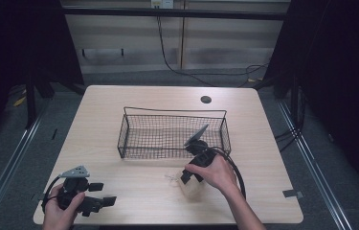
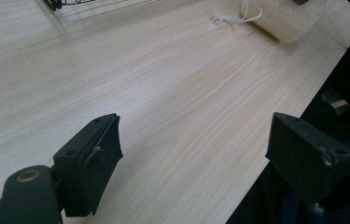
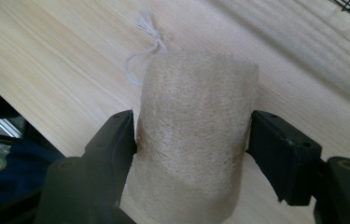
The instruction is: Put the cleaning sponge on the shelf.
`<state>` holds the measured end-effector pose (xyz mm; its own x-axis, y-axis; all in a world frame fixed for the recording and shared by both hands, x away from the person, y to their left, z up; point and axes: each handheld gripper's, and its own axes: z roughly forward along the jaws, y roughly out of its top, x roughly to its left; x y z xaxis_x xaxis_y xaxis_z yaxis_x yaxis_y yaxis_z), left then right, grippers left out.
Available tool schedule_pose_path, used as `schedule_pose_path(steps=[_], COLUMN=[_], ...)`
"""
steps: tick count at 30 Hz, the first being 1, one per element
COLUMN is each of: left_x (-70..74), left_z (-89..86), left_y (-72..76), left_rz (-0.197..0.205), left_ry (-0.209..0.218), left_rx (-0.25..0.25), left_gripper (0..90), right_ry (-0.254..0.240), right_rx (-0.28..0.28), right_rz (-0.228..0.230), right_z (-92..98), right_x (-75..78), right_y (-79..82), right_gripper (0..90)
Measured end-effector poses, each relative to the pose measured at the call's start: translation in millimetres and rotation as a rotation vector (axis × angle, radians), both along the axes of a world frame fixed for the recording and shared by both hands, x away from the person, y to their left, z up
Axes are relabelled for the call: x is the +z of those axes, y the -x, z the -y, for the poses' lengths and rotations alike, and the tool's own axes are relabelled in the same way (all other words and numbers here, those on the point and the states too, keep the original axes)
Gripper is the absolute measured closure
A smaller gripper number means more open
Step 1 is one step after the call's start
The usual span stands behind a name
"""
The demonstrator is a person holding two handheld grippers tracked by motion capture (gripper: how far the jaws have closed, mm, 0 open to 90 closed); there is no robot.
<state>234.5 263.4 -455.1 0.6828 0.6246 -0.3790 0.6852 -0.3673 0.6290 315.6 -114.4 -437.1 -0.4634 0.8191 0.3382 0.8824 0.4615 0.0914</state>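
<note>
A beige loofah sponge (image 3: 196, 140) with a white string loop (image 3: 145, 44) lies on the wooden table at front centre, also seen as the loofah (image 1: 190, 188) in the high view. My right gripper (image 3: 193, 128) has its jaws pressed against both sides of the sponge, shut on it; from above, the right gripper (image 1: 187, 178) points down toward the table's front. My left gripper (image 1: 101, 194) rests near the front left corner, open and holding nothing. Its own view shows the left gripper (image 2: 196, 135) wide apart over bare wood, with the loofah (image 2: 282, 18) far off.
A black wire basket (image 1: 174, 111) with nothing in it stands in the middle of the table, just behind the right hand. A round cable hole (image 1: 206, 99) sits at the back. The table's front edge (image 1: 167, 223) runs close to both hands.
</note>
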Motion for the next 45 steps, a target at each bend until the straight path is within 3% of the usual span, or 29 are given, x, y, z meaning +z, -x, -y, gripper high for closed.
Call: schedule_pose_path(steps=[20, 36, 45], left_x=[-0.2, -0.2, -0.2], left_z=[0.0, 0.1, 0.0], left_y=[-0.4, -0.4, -0.5], left_rz=[0.0, 0.0, 0.0], left_ry=[-0.001, -0.001, -0.001], left_rx=[-0.003, -0.003, -0.003], left_gripper=[17.4, 17.4, 17.4], right_ry=[0.05, 0.063, 0.068], right_rx=[0.107, 0.083, 0.103], right_rz=[-0.005, -0.019, -0.005], right_z=[-21.9, -22.4, -20.3], right_x=[-14.4, -5.8, 0.6], right_y=[3.8, 4.2, 4.9], right_gripper=[29.1, 30.2, 30.3])
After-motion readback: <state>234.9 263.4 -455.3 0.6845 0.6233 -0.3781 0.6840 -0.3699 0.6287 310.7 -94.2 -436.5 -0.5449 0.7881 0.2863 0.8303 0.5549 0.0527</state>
